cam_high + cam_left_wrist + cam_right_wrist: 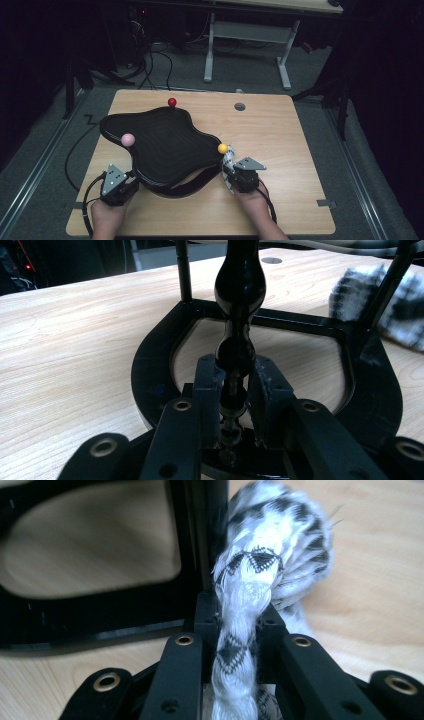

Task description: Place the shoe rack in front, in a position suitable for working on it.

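Black stand (165, 145) and white rope (245, 610) were gripped on the table (280, 130).
The stand's post (239, 315) was clamped by the left gripper (234, 390); the rope was pinched by the right gripper (239, 625) beside the yellow ball (222, 148).

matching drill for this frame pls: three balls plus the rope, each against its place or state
Things:
1. red ball
2. pink ball
3. yellow ball
4. white-and-black rope

Places or states:
A. clamped between the right gripper jaws
B. far edge of the black wavy top
C. its left side, up from the left gripper
D. its right edge, just above the right gripper

Pairs: 1-B, 2-C, 3-D, 4-A
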The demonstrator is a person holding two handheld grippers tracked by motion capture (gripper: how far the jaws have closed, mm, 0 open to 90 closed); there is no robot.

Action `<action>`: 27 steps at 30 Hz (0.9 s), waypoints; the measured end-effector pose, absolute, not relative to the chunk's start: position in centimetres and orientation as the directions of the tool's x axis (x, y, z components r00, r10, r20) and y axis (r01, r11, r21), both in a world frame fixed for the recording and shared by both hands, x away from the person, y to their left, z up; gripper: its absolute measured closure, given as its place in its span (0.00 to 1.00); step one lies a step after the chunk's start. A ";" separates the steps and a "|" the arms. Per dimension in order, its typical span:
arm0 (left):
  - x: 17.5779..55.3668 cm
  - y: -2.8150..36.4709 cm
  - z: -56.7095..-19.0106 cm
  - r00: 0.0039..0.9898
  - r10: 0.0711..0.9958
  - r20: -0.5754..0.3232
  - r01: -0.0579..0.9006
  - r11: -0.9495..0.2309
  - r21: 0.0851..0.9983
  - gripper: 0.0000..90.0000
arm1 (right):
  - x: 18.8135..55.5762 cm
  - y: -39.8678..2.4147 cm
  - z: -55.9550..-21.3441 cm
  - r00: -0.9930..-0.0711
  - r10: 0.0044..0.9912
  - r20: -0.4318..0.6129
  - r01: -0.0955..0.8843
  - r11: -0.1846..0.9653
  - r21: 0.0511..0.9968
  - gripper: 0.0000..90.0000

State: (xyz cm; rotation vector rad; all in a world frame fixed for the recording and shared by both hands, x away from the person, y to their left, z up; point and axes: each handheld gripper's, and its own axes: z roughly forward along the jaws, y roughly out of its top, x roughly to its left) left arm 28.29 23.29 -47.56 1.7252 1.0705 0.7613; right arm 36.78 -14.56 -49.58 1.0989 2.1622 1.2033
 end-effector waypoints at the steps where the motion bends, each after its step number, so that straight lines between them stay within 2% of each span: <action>1: 28.3 23.3 -47.6 0.427 0.904 0.028 0.324 -0.182 0.928 0.83 | 36.8 -14.6 -49.6 -0.593 0.805 0.008 0.431 0.309 0.848 0.87; 3: 28.3 23.3 -47.6 0.427 0.904 0.027 0.324 -0.181 0.928 0.83 | 36.3 -14.5 -48.4 -0.591 0.807 -0.016 0.379 0.295 0.877 0.87; 5: 28.2 23.3 -47.6 0.428 0.903 0.028 0.324 -0.182 0.928 0.83 | 36.2 -14.5 -48.0 -0.593 0.805 -0.019 0.368 0.292 0.883 0.87; 11: 28.2 23.3 -47.5 0.428 0.903 0.028 0.328 -0.184 0.927 0.83 | 37.3 -14.1 -51.1 -0.604 0.797 -0.005 0.467 0.358 0.809 0.87; 14: 28.2 23.3 -47.5 0.429 0.903 0.028 0.328 -0.184 0.927 0.83 | 37.1 -14.1 -50.5 -0.603 0.798 -0.014 0.448 0.353 0.822 0.87; 16: 28.2 23.3 -47.5 0.429 0.903 0.029 0.326 -0.184 0.927 0.83 | 36.5 -14.3 -48.8 -0.600 0.800 -0.021 0.387 0.314 0.867 0.87; 19: 28.1 23.3 -47.6 0.429 0.903 0.028 0.328 -0.184 0.927 0.83 | 36.4 -14.3 -48.4 -0.603 0.797 -0.019 0.372 0.302 0.878 0.86; 27: 28.1 23.3 -47.5 0.428 0.903 0.028 0.331 -0.185 0.925 0.83 | 37.3 -14.0 -51.1 -0.608 0.793 -0.023 0.451 0.369 0.812 0.87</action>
